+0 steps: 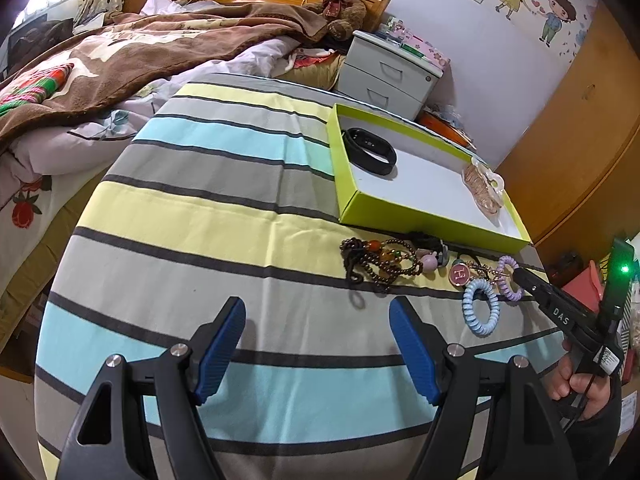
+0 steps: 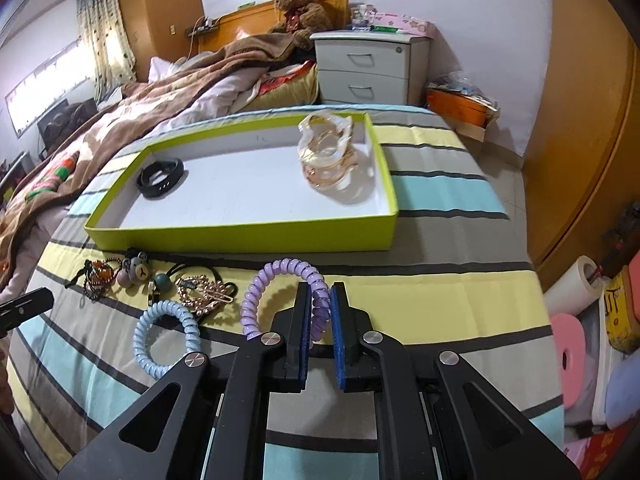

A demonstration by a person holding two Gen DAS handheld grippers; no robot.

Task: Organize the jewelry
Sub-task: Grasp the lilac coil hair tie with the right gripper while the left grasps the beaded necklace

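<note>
A lime-green box lid (image 2: 240,236) (image 1: 420,220) lies on the striped cloth, holding a black wristband (image 2: 160,178) (image 1: 370,152) and a pile of clear and gold hair clips (image 2: 328,156) (image 1: 482,188). In front of it lie a brown bead bracelet (image 1: 384,260), a bear charm (image 2: 138,268), a rhinestone clip (image 2: 204,292), and a light blue coil hair tie (image 2: 166,336) (image 1: 482,308). My right gripper (image 2: 320,304) is shut on the purple coil hair tie (image 2: 280,280) at its right side. My left gripper (image 1: 316,320) hangs open over bare cloth, left of the jewelry.
A bed with a brown blanket (image 1: 140,52) and a teddy bear (image 2: 300,8) lies behind the table. A white two-drawer nightstand (image 2: 368,68) stands at the back, a wooden wardrobe (image 2: 580,120) at the right. Boxes and a paper roll (image 2: 576,288) crowd the floor at the right.
</note>
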